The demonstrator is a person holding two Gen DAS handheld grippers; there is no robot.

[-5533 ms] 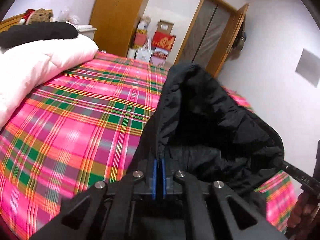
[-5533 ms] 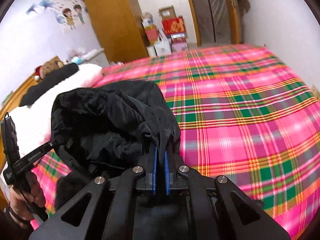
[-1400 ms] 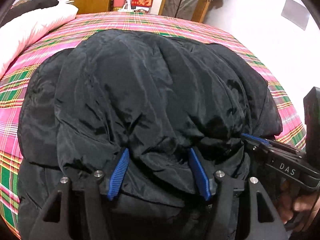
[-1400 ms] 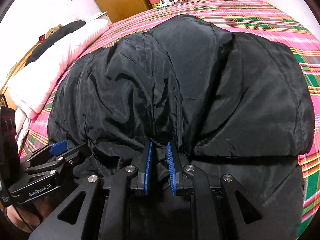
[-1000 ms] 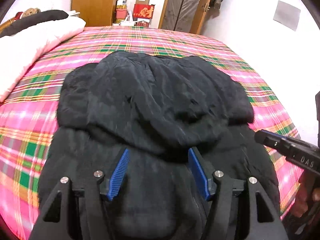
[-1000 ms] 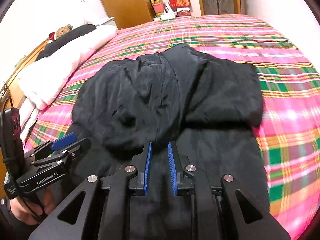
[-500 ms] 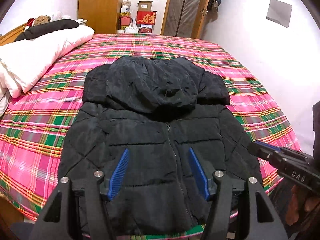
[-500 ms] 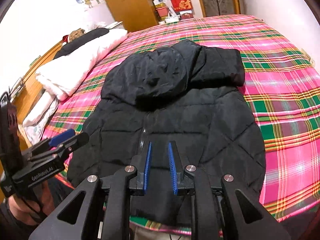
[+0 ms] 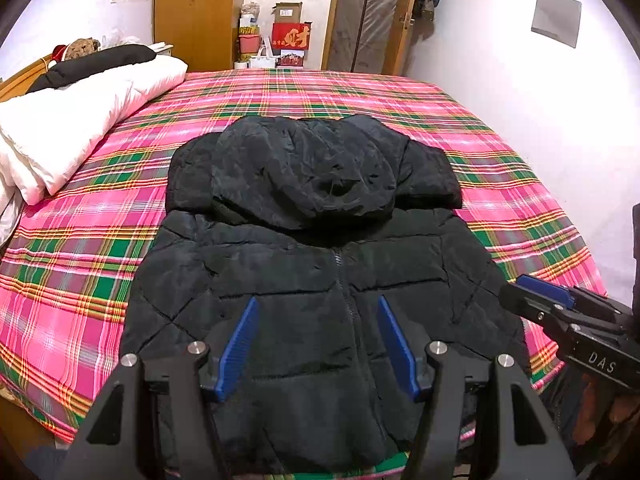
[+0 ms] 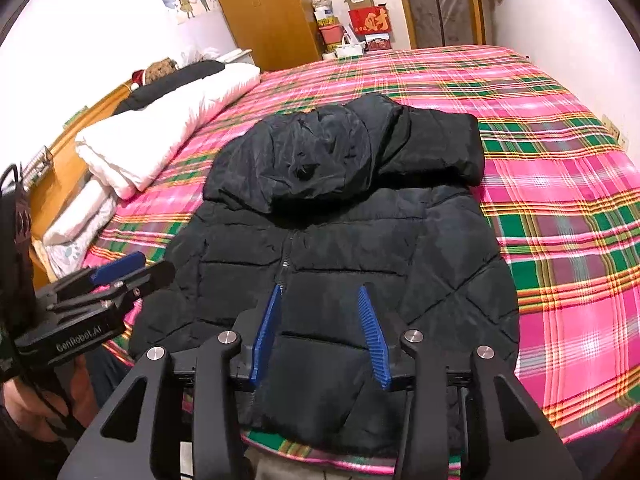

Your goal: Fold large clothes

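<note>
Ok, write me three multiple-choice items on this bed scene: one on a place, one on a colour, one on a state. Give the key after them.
1. Where does the white duvet lie?
A. on the jacket
B. at the bed's left side in the left wrist view
C. on the floor

2. What colour is the jacket?
A. black
B. red
C. white

3. How do the two grippers stand?
A. both clamp the jacket
B. only the left holds it
C. both open, holding nothing

Key: B, it is piled at the left beside the plaid bedspread; A, the padded fabric is black throughout; C, the left gripper and right gripper show clear gaps, and the right one's jaws have just been opening, nothing between them.
</note>
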